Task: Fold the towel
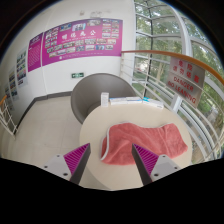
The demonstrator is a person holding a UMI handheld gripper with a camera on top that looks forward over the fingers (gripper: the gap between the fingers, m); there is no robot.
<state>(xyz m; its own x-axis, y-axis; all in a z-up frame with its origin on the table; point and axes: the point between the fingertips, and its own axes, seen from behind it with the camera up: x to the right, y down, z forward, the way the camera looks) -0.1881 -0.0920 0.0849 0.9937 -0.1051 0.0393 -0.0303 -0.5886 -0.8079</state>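
While the gripper (112, 160) hovers above the near rim of the table (95, 125), its fingers stand wide apart and hold nothing; both pink pads (76, 156) face inward over bare tabletop.

Gripper view: the towel (146, 140) lies flat on the table, just beyond the fingers and toward the right-hand one. It looks only loosely spread, with soft wrinkles and a near edge that curls a little. A grey chair (92, 97) stands behind the table; a poster wall (75, 43) and windows (165, 30) lie further off.

Judgement: the towel is light, limp and non-fragile; it will drape and may drag or bunch rather than slide. Best hold is a near corner, pinched through a single layer, then lifted over the far edge.
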